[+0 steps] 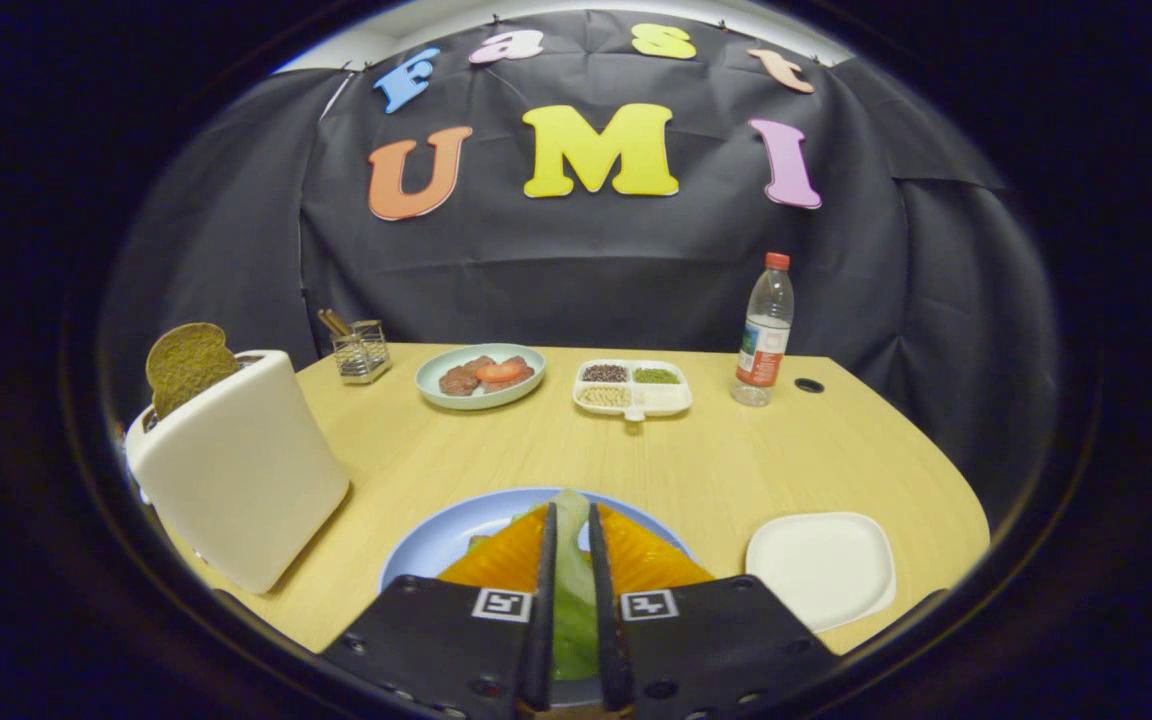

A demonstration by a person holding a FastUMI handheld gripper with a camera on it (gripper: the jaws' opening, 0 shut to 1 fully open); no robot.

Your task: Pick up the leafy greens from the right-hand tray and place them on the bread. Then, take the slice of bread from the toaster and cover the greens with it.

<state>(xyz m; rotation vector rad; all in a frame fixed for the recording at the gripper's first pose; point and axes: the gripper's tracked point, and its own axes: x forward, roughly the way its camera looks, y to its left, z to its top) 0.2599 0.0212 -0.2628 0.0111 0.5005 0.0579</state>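
Observation:
My gripper [571,512] is shut on a pale green leaf [572,600], which fills the narrow gap between the two fingers and pokes out past their tips. Under the fingers lies a light blue plate [436,548]. Whatever is on that plate is mostly hidden by the gripper. A small white square tray [821,570] sits bare just to the right of the fingers. To the left stands a white toaster [236,475] with a round brown slice of bread [186,365] sticking up out of its slot.
Beyond the plate, on the wooden table [716,460]: a teal plate with meat and a tomato slice [481,376], a divided white dish of grains [633,388], a water bottle [764,335], and a wire holder with sticks [358,350] behind the toaster.

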